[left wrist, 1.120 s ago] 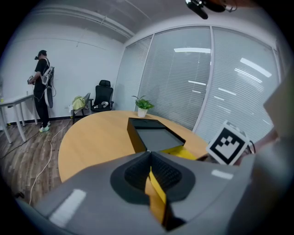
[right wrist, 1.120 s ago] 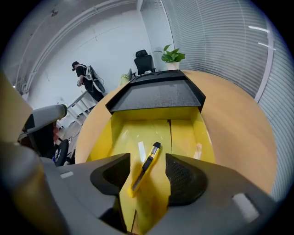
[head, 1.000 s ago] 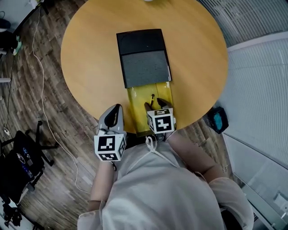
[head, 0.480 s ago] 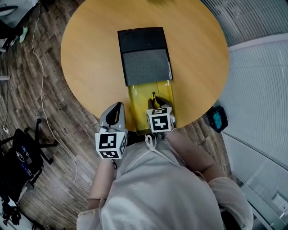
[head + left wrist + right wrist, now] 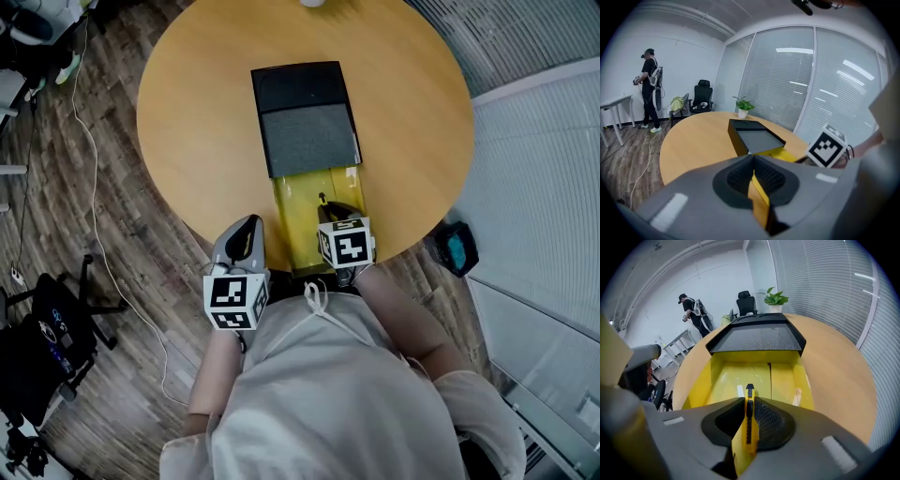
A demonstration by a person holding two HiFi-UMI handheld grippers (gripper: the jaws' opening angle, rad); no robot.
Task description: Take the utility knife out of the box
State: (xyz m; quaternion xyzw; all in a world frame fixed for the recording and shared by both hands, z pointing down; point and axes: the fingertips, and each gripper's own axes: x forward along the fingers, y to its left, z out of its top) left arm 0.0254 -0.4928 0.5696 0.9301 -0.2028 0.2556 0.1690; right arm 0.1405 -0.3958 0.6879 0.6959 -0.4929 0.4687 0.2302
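A yellow tray [image 5: 292,204] slides out of a black box sleeve [image 5: 305,112] on the round wooden table [image 5: 197,122]. Inside the tray's near end is my right gripper [image 5: 336,214], pointing steeply down. Its jaws are closing, and the black pads press both sides of the yellow utility knife [image 5: 749,397]. The knife's black tip [image 5: 322,200] sticks out past the fingers, over the tray floor [image 5: 740,376]. My left gripper [image 5: 248,225] hangs at the table's near edge, left of the tray. In the left gripper view, the left gripper [image 5: 752,164] is shut with nothing held.
A small potted plant [image 5: 743,107] stands at the table's far edge. A person [image 5: 649,89] and an office chair [image 5: 702,96] are beyond it. On the wooden floor lie a white cable [image 5: 94,234], a black chair base [image 5: 52,328] and a turquoise object [image 5: 456,251].
The right gripper's jaws have gone from wide open around the knife to closed on it. Neither hand has shifted noticeably.
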